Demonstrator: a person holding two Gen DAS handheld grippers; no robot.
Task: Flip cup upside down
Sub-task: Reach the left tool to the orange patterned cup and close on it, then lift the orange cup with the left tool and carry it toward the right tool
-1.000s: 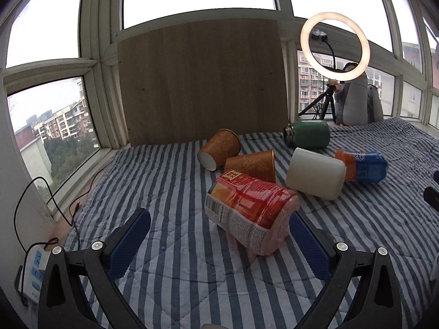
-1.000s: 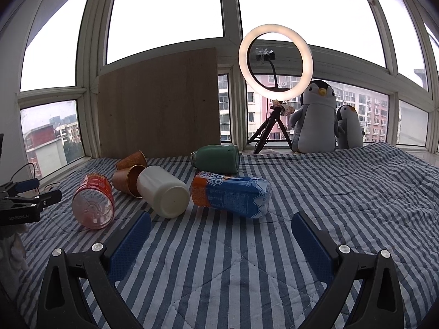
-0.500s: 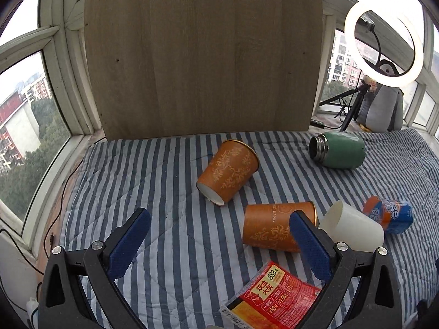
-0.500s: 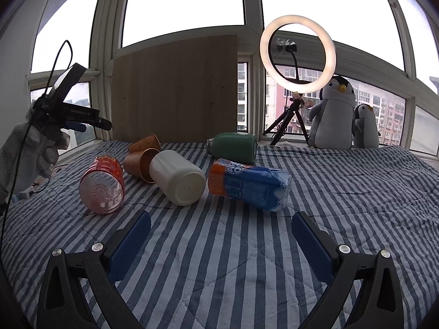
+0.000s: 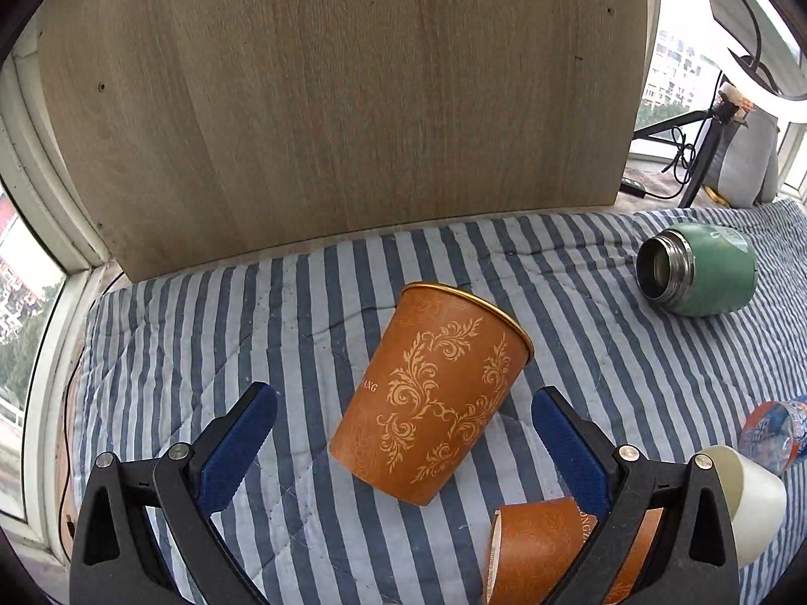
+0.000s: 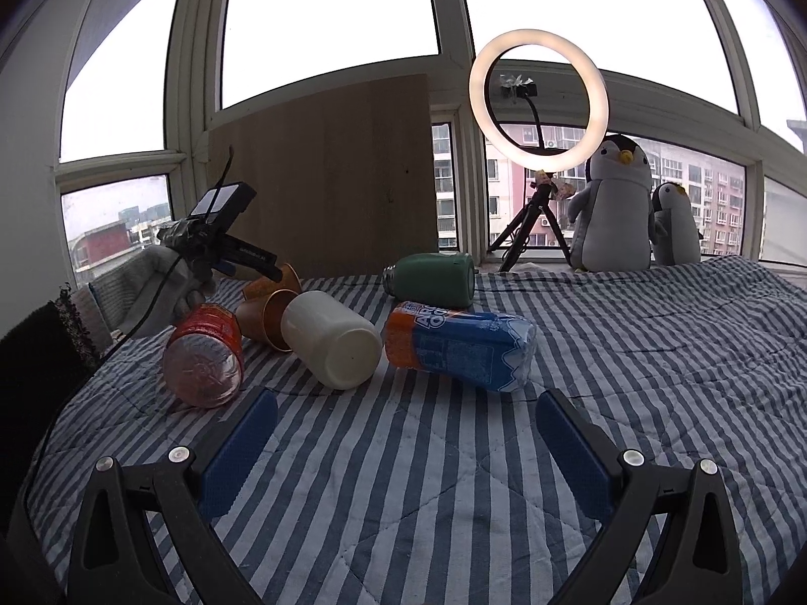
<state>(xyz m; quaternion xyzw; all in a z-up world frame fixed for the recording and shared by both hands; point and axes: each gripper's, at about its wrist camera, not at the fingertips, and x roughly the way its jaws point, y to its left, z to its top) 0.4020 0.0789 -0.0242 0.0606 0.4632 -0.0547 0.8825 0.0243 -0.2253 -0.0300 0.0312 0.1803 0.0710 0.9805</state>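
Both tongs released. Left tongs [image 5: 403, 433] angled down, straddling the tipped orange cup [image 5: 428, 393] without contact. Right tongs [image 6: 406, 446] level, low over the striped quilt [image 6: 630, 378].

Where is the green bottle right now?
The green bottle lies on its side on the striped blanket, at the far right of the left wrist view near the wooden board. In the right wrist view it sits behind the blue-and-orange bottle.
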